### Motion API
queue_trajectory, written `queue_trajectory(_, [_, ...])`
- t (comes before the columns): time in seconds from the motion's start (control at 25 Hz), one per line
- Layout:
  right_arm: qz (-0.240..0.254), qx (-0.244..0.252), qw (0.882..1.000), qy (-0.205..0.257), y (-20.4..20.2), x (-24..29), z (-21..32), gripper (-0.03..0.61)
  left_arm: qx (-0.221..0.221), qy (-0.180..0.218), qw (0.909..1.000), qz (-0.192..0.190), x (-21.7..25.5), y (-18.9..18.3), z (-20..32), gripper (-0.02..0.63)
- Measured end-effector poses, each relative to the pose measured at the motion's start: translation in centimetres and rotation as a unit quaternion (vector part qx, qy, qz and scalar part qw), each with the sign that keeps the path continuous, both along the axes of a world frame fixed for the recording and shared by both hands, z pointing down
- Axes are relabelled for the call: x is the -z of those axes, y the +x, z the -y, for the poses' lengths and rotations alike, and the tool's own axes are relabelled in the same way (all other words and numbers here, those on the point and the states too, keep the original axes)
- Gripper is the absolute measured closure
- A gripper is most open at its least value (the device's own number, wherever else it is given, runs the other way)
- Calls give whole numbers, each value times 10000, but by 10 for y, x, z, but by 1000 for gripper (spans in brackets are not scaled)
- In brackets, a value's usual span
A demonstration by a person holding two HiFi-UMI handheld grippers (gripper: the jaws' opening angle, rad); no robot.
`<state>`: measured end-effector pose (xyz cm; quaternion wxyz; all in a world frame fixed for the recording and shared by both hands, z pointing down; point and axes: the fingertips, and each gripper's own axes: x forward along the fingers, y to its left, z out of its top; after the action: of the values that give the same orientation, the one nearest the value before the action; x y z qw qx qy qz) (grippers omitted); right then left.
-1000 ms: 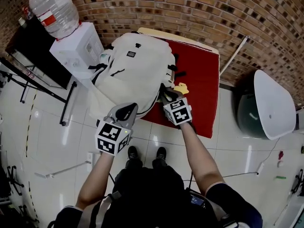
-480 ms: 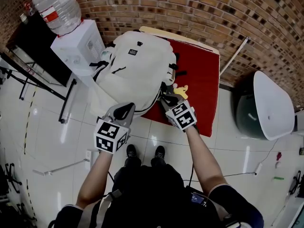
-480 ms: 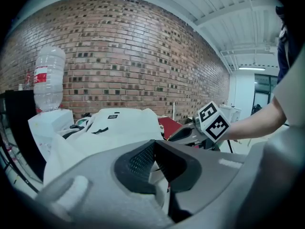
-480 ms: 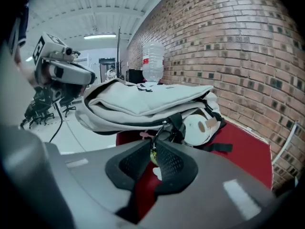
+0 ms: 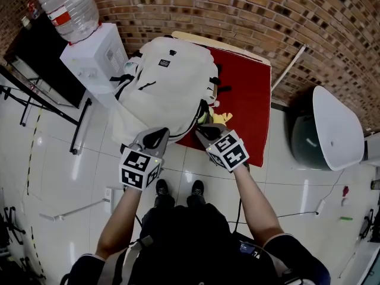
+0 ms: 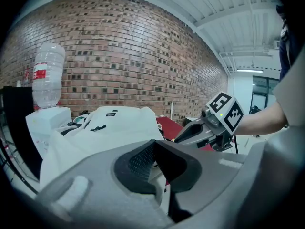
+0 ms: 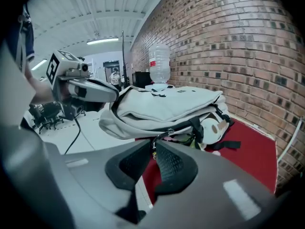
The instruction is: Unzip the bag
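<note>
Bag (image 5: 169, 82) on table (image 5: 252, 100). Your left gripper (image 5: 157, 136) clamps its edge; right gripper (image 5: 203, 129) has just closed on the pull (image 7: 154, 149). Unzipping appears under way; next, draw the pull along the zip.

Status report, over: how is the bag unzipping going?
Left hand-held gripper shut on backpack fabric. Right hand-held gripper jaws just closed on zipper pull. Backpack partly open, nothing blocking.
</note>
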<state>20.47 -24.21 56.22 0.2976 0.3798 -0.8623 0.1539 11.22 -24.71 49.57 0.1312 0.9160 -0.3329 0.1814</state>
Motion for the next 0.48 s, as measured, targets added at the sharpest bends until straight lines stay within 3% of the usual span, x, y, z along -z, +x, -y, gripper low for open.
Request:
queue_trajectory(0.32, [768, 314, 9960, -342, -29, 23, -32, 537, 187, 29, 9998, 16, 1, -19, -7, 612])
queue_trajectory(0.48, [890, 525, 9940, -363, -46, 35, -40, 537, 384, 31, 9992, 49, 1, -32, -11, 612])
